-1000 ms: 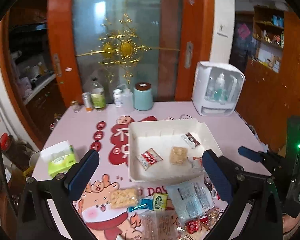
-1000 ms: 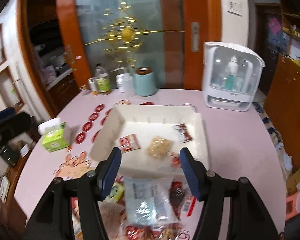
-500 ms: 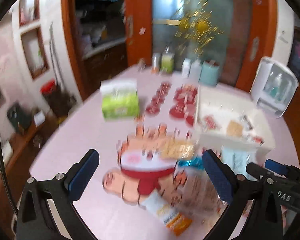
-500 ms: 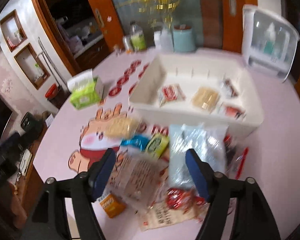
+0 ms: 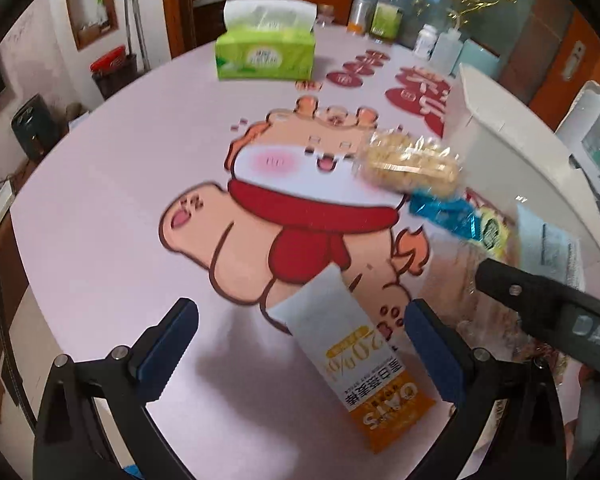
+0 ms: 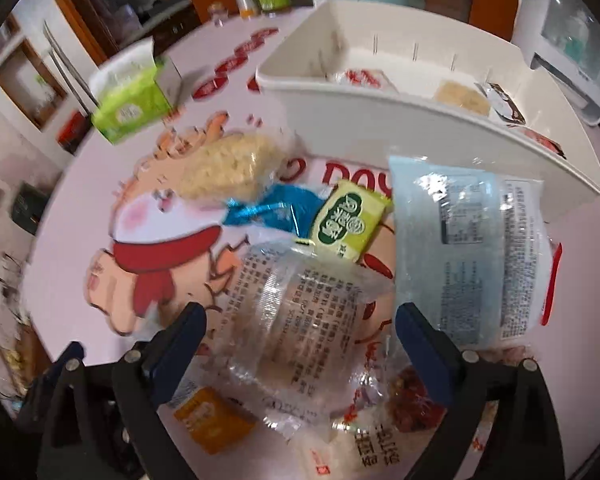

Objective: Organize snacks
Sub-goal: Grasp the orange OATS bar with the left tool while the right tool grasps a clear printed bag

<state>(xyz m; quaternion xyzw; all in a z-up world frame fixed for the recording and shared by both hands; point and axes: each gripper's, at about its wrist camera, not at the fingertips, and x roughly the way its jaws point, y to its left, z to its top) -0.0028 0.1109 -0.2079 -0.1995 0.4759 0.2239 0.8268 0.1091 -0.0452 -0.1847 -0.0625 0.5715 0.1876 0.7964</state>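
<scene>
2 tongs (image 5: 300, 332) (image 6: 300, 332) agape, 1 white bin (image 6: 420, 120)

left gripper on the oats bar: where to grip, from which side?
Grip the oats bar across its narrow width at mid-length, coming straight down from above. It lies flat, long axis between the open left gripper jaws, both long edges free.

We found bare table (image 5: 100, 184) open at left, out to the far tissue box (image 5: 265, 53). At right, snack packets (image 6: 466, 256) crowded the near side of the bin (image 6: 440, 128), blocking a low approach.
</scene>
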